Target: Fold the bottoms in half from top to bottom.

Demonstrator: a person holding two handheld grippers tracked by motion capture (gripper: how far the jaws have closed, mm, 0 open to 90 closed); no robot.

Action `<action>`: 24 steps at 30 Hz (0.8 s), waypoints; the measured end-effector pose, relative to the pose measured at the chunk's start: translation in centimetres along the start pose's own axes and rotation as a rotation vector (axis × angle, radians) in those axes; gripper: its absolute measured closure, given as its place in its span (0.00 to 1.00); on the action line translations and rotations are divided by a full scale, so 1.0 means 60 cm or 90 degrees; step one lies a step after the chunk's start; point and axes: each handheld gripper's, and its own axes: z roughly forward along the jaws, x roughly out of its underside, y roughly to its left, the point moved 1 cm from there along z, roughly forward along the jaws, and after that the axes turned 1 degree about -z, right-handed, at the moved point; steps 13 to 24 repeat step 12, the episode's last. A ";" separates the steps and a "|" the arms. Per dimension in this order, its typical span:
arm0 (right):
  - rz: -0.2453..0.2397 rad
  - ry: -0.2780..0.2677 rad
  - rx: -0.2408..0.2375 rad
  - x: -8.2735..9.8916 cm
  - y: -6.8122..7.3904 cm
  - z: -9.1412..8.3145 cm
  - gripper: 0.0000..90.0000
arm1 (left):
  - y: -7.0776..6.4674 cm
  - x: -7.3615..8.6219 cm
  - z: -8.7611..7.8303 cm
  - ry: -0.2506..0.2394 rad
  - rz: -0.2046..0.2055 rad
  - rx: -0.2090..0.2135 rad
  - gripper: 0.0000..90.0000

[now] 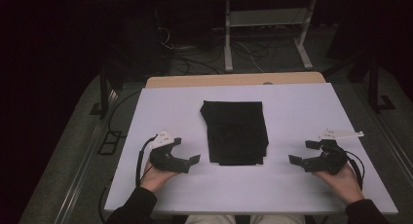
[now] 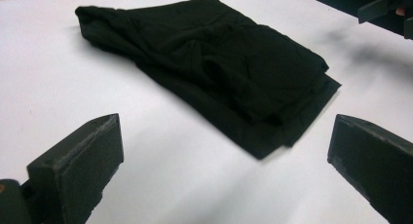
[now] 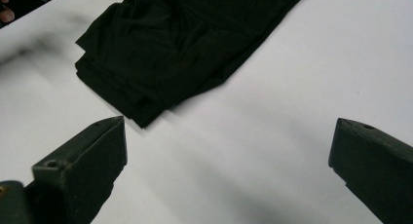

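Observation:
A folded black cloth (image 1: 236, 131) lies flat in the middle of the white table top (image 1: 302, 107), long side running away from me. My left gripper (image 1: 186, 150) rests on the table to the cloth's left, open and holding nothing. To the cloth's right my right gripper (image 1: 302, 152) rests at the same depth, open too and aimed at the cloth. In the left gripper view the cloth (image 2: 214, 68) lies ahead of the spread jaws of the left gripper (image 2: 225, 136). In the right gripper view the cloth (image 3: 185, 39) lies ahead and left of the right gripper (image 3: 229, 136).
A wooden table edge (image 1: 234, 80) shows behind the white top. Beyond it, in the dark, stand a white table frame (image 1: 265, 34) and loose cables (image 1: 195, 63) on the floor. Bare white surface surrounds the cloth.

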 end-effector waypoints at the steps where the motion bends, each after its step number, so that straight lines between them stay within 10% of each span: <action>1: -0.001 0.004 0.001 0.004 0.002 0.000 0.00 | -0.001 0.003 -0.001 0.001 -0.001 0.002 0.00; 9: -0.023 0.029 0.014 0.027 0.006 -0.006 0.00 | -0.009 0.027 -0.002 0.056 0.035 0.021 0.00; 24: -0.016 0.023 0.010 0.032 0.004 -0.007 0.00 | -0.008 0.029 -0.002 0.059 0.039 0.019 0.00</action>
